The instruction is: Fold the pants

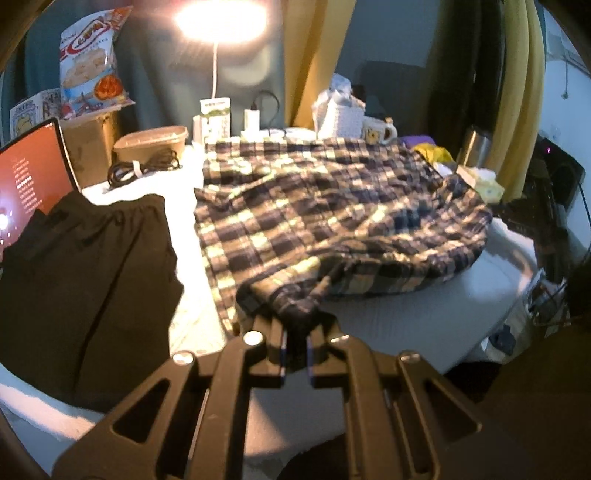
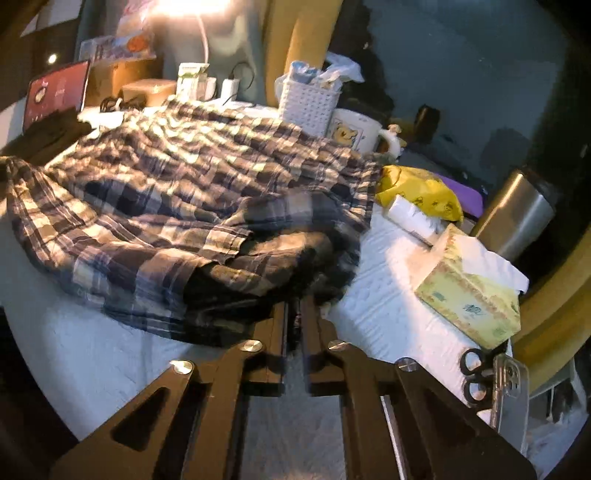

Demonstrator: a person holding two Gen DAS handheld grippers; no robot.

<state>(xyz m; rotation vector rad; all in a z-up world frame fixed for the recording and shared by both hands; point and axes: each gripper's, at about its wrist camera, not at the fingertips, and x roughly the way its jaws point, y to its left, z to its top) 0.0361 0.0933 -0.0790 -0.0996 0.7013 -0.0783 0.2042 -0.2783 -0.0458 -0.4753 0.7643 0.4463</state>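
Plaid pants (image 1: 332, 214), navy and pale yellow checks, lie rumpled across the white table (image 1: 424, 314). My left gripper (image 1: 296, 332) is shut on the near corner of the plaid pants, which bunches between the jaws. In the right wrist view the same plaid pants (image 2: 184, 206) spread to the left, partly folded over. My right gripper (image 2: 294, 317) is shut on their near right edge, low over the white table (image 2: 388, 295).
A dark folded garment (image 1: 81, 280) lies left, before a tablet (image 1: 26, 181). At the back are a lamp (image 1: 221, 18), a white basket (image 2: 308, 101) and a mug (image 2: 354, 129). A tissue box (image 2: 469, 291), steel flask (image 2: 517, 218), scissors (image 2: 474, 376) and a phone (image 2: 511, 395) sit right.
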